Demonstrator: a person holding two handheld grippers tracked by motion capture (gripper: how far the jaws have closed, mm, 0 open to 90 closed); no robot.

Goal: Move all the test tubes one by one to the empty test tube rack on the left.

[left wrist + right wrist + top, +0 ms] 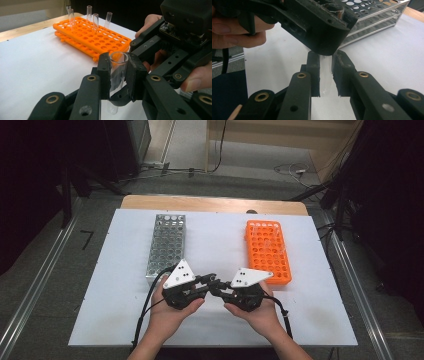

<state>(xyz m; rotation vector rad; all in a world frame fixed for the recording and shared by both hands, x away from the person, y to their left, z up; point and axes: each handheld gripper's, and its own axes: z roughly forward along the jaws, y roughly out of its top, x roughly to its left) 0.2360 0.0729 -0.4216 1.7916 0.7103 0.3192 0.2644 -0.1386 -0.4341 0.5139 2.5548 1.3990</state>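
Note:
A clear glass test tube (117, 68) stands upright between the pads of my left gripper (118, 75), open mouth at the top; the pads press on its sides. In the right gripper view the same tube (325, 83) sits between the pads of my right gripper (326, 68), with the left gripper's black body (317, 27) just above it. In the high view the left gripper (211, 282) and the right gripper (223, 288) meet tip to tip over the white mat (120, 285), near its front middle.
An orange tube rack (268, 251) lies at the right of the mat with several clear tubes (89, 12) standing at its far end. A metal rack (166, 242) stands at the left. The wooden table edge (210, 203) runs along the back.

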